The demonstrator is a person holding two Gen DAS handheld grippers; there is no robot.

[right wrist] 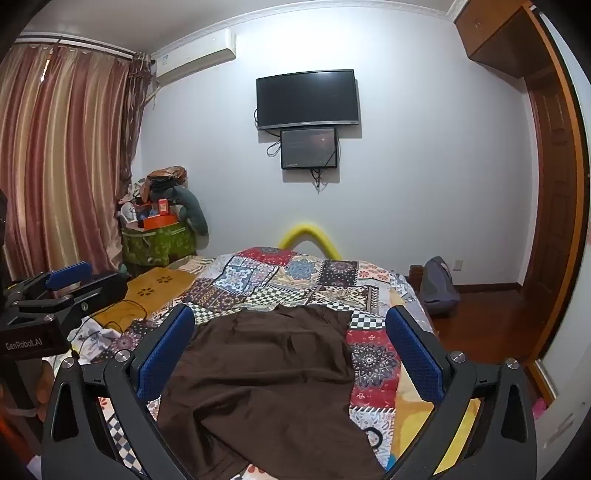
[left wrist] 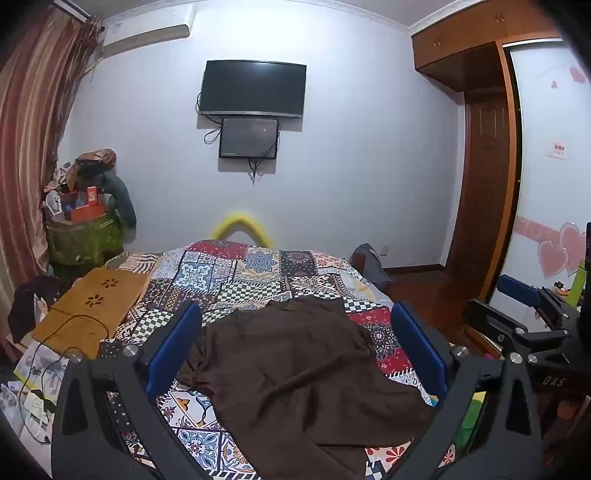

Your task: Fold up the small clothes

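The brown garment [left wrist: 295, 376] is spread on the patchwork bed [left wrist: 236, 273], long axis running away from both claws. Left claw [left wrist: 295, 350] and right claw [right wrist: 291, 354] are held released above its near end, neither clearly nearer.

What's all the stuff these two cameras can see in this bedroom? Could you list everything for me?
brown garment: one, dark brown, spread on the bed, not folded
patchwork quilt: one, multicoloured, covering the bed
yellow mat: one, mustard, flower cut-outs, bed's left side
black cable: one, trailing across the mat
television: one, black, on the wall
small screen: one, black, below the television
air conditioner: one, white, high on the wall
curtains: striped pink-brown, left
green bag: one, piled with clutter, corner
wardrobe: wooden, right
left gripper: blue pads, open
right gripper: blue pads, open
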